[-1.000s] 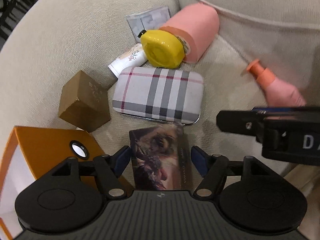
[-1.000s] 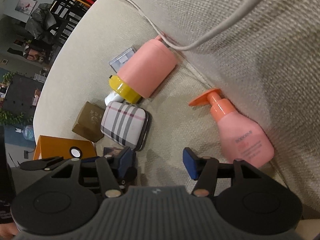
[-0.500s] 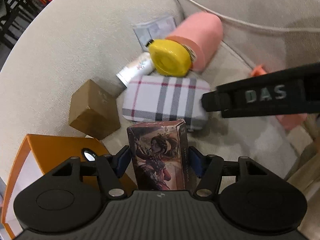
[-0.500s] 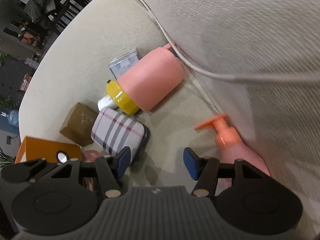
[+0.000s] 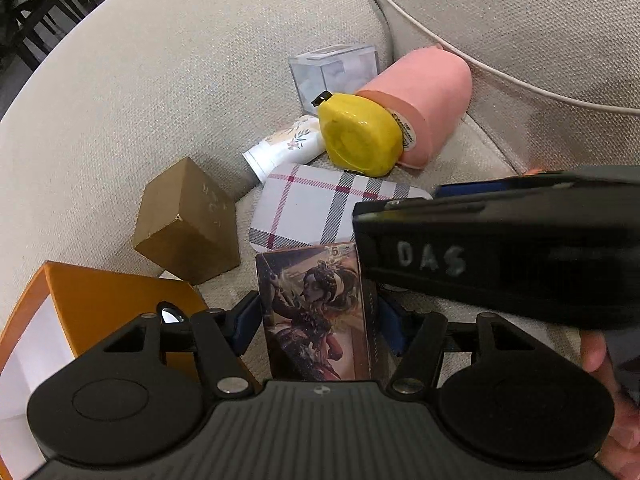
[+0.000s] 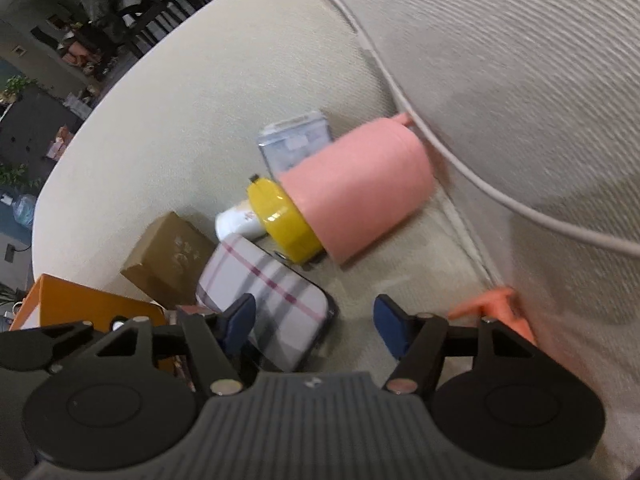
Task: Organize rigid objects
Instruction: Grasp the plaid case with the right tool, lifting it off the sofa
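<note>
My left gripper [image 5: 320, 324] is shut on an illustrated card box [image 5: 316, 312] and holds it upright above the sofa seat. Beyond it lie a plaid case [image 5: 320, 208], a brown cube box [image 5: 188, 224], a pink bottle with a yellow cap [image 5: 416, 100], a white floral tube [image 5: 288, 148] and a clear box [image 5: 332, 72]. My right gripper [image 6: 316, 328] is open and empty, over the plaid case [image 6: 272, 300] and crossing the left wrist view [image 5: 500, 248]. An orange pump bottle [image 6: 500, 312] lies at its right.
An orange box with a white inside [image 5: 80, 320] stands at the near left, also in the right wrist view [image 6: 80, 304]. A white cable [image 6: 440, 152] runs down the sofa backrest [image 6: 520, 80]. The sofa arm [image 5: 160, 60] curves round the left.
My left gripper closed on the card box and lifted it off the seat. My right gripper swung left, away from the pump bottle, across the left view.
</note>
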Action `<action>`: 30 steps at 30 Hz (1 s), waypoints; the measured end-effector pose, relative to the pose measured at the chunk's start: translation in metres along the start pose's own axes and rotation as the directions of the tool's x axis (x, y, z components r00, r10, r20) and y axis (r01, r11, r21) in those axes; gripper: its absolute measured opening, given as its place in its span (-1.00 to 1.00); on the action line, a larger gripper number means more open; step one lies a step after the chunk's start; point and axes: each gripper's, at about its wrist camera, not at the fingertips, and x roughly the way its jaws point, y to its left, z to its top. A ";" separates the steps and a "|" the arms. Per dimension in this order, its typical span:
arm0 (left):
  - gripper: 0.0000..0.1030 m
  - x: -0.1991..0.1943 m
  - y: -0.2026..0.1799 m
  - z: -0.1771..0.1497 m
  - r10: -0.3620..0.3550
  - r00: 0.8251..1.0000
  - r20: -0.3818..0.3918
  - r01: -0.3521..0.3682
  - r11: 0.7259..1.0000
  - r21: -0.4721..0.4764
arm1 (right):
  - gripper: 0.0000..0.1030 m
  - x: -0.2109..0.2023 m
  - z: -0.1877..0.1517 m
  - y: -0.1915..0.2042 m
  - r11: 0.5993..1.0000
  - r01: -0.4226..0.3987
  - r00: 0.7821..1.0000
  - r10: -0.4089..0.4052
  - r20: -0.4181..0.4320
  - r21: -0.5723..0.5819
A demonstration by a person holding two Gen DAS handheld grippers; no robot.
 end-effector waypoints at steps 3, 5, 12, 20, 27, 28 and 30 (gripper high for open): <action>0.36 -0.003 -0.003 -0.003 0.005 1.000 0.000 -0.005 1.000 -0.009 | -0.16 0.000 -0.002 0.005 0.998 -0.017 1.000 0.017 0.001 -0.055; 0.36 -0.005 -0.006 -0.006 0.009 1.000 -0.002 -0.009 1.000 -0.009 | -0.30 -0.005 -0.004 0.004 0.998 -0.019 1.000 0.021 0.017 -0.068; 0.37 -0.007 -0.014 -0.020 -0.030 0.999 -0.016 0.030 1.000 0.003 | -0.70 -0.047 -0.024 -0.013 0.998 -0.052 0.998 0.052 0.018 -0.024; 0.37 -0.005 -0.031 -0.026 -0.117 0.993 -0.014 0.118 0.992 0.053 | -0.73 -0.111 -0.056 -0.027 0.988 0.117 0.993 -0.116 0.011 -0.103; 0.38 0.001 -0.030 -0.035 -0.186 0.983 -0.008 0.186 0.982 -0.026 | -0.73 -0.106 -0.069 -0.038 0.981 0.114 0.989 -0.126 -0.071 -0.154; 0.38 -0.003 -0.024 -0.038 -0.198 0.980 -0.010 0.198 0.979 -0.046 | -0.73 -0.105 -0.069 -0.038 0.982 0.108 0.990 -0.121 -0.076 -0.157; 0.43 -0.002 -0.019 -0.042 -0.224 0.975 -0.007 0.223 0.972 -0.072 | -0.73 -0.100 -0.069 -0.035 0.983 0.085 0.990 -0.101 -0.098 -0.160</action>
